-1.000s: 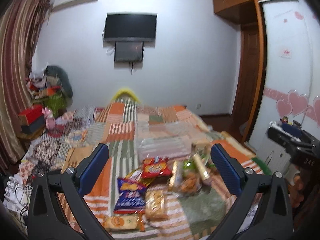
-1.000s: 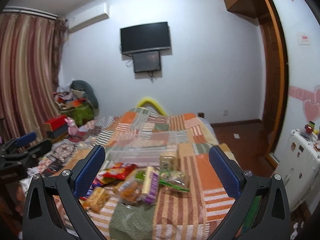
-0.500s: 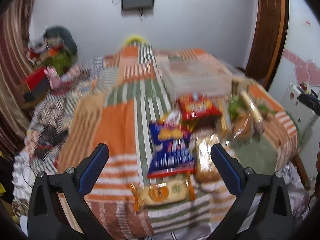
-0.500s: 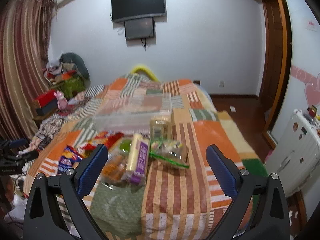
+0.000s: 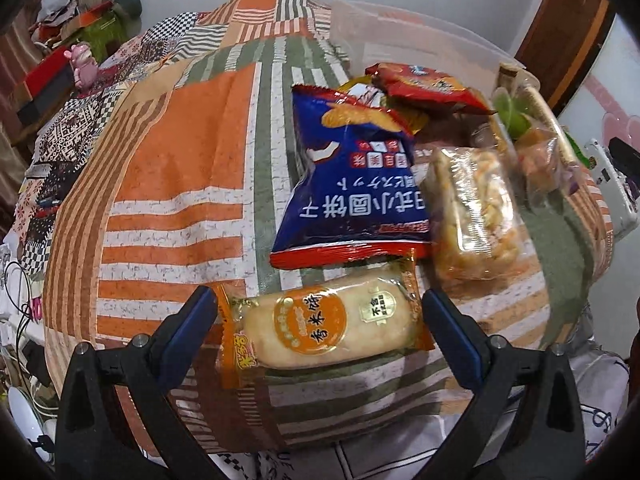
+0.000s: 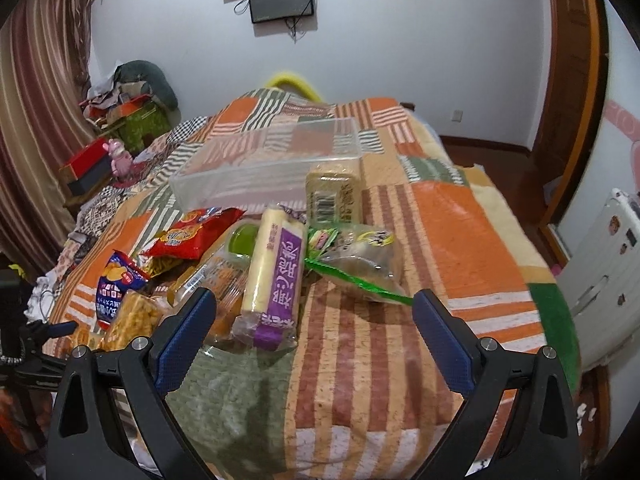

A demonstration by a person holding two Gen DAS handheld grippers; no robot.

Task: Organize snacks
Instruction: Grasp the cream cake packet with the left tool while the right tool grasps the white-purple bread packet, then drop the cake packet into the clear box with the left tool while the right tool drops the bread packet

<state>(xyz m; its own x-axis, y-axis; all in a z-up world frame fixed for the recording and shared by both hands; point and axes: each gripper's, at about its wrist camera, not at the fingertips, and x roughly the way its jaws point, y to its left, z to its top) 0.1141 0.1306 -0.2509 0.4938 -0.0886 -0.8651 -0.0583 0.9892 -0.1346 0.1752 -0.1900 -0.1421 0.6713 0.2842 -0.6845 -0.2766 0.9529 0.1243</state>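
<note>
Snack packets (image 6: 276,264) lie heaped on a patchwork-covered bed (image 6: 452,224), just in front of a clear plastic bin (image 6: 268,168).

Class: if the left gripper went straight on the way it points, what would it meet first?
Probably the orange rice-cracker packet, lying between the open left gripper fingers on the bedspread.

The right gripper (image 6: 314,314) hung wide open above the patchwork bedspread (image 6: 460,224), its jaws flanking a purple-and-cream snack bar (image 6: 276,268). A green-edged packet (image 6: 356,256) lay just beside it, and a clear plastic bin (image 6: 268,164) stood behind the pile.
</note>
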